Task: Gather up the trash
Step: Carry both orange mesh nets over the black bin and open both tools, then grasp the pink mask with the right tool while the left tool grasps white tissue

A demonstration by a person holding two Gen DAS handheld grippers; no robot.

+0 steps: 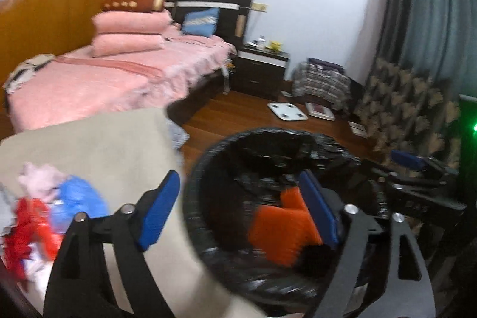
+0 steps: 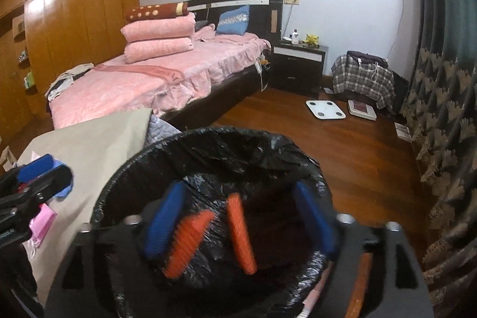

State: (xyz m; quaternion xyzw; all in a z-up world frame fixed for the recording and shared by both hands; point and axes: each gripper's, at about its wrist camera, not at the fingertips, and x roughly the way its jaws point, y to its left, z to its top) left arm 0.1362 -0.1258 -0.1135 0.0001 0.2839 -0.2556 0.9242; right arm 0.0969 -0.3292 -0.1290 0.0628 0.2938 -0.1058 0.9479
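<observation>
Orange flat pieces (image 2: 190,243) lie inside the round bin lined with black plastic (image 2: 208,145), so part of the trash looks collected. Both the left tool (image 1: 238,210) and the right tool (image 2: 241,219) hang over that bin, jaws apart and empty. Beside the bin, crumpled red, blue and pink scraps (image 1: 50,213) remain on the beige-covered surface (image 1: 113,145), apparently next.

Two black grippers are seen. The left gripper (image 1: 238,207), at the bottom of its view, is built of flat black linkage arms joined by silver round-headed pins (image 1: 128,209) and tipped with blue pads (image 1: 158,216). The right gripper (image 2: 241,216) is fitted likewise, blurred at the lower frame.
</observation>
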